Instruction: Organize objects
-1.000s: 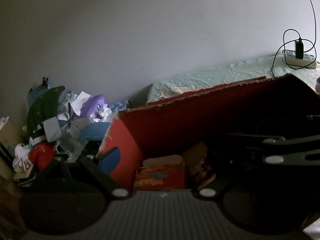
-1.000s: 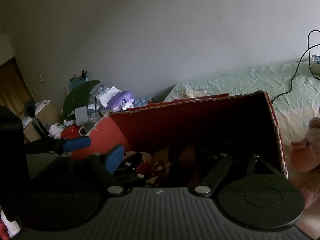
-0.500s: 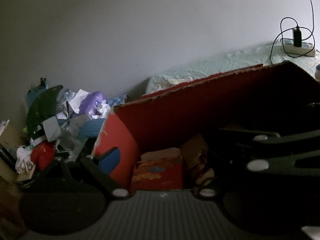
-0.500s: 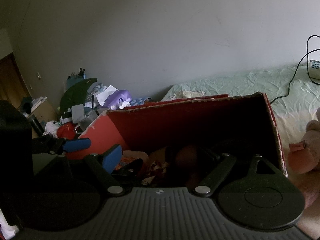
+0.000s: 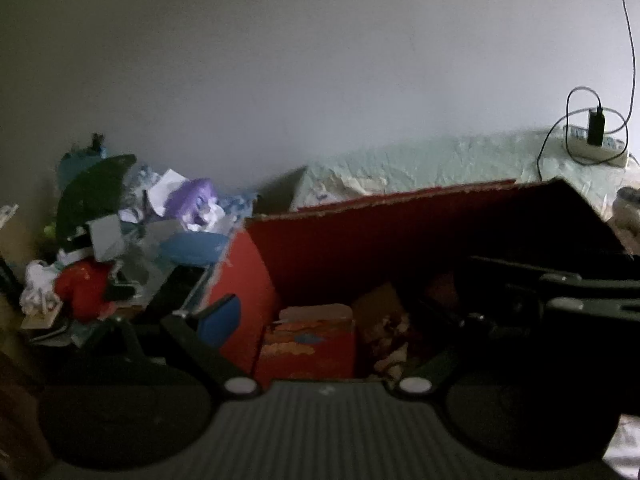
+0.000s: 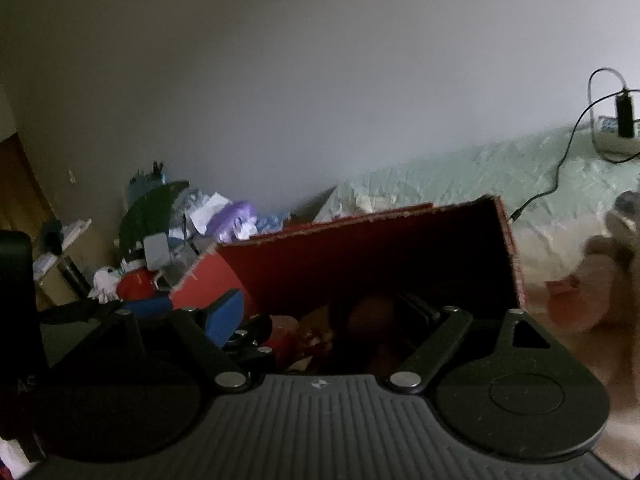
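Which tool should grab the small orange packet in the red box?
Left, likely. The orange packet sits centred just ahead of the left tool; the right tool faces the dim middle of the red box.

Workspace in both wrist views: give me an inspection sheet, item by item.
Surface: pale green bedsheet, wrinkled.
Job's things: red cardboard box, open, holding an orange-printed carton; the rest is too dark to tell.
Clutter: heap left of the box; plush toy to its right.
Grippers: left hand-held gripper and right hand-held gripper, both open over the box.
Cables: black charger cord at a power strip.
Surroundings: bare grey wall.
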### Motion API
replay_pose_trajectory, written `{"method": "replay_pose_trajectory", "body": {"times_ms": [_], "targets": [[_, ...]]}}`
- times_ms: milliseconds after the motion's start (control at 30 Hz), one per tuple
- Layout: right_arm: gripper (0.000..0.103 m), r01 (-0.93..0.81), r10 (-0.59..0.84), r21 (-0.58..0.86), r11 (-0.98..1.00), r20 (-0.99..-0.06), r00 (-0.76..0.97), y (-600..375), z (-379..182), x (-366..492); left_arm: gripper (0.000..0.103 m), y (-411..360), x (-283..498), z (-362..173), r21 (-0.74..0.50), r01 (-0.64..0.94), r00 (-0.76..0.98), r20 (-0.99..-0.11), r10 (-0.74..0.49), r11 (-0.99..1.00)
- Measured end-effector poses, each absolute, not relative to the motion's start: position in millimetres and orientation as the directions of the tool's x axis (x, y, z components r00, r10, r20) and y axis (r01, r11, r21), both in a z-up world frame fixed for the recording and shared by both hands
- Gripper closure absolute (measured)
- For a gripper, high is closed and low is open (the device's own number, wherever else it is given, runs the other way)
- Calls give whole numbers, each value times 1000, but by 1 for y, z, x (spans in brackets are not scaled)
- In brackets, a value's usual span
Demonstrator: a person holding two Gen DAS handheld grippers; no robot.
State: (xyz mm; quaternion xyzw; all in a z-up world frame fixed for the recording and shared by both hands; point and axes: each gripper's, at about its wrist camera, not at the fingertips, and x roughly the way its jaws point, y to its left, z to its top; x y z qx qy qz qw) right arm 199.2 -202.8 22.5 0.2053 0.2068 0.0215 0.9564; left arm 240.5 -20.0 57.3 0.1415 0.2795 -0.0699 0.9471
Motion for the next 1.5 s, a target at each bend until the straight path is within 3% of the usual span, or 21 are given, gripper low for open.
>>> {"method": "replay_pose_trajectory", "body": {"times_ms": [167,333,700,767,1067,1500], "targets": [[18,87,51,376,922,-342,938,-189,37,162,2,-15,209,72,205,205,839,-540,-64,957],[17,116,5,350,930,-327,945,-177,42,131,1,-6,177,77,179,224,828,-554,-90,958],[15,113,9,315,942,-361,932,-153,34,89,0,-2,121,59,142,269,787,-603,-133,953],[9,126,0,309,943,-378,926,-151,30,85,0,-4,118,52,155,265,772,-626,-113,952],[9,148,-21,271,951,-420,907,-144,23,77,1,11,123,31,119,210,703,-708,-65,970],[8,143,-30,276,951,-376,926,-146,42,80,1,18,130,52,113,195,735,-674,-69,974]]}}
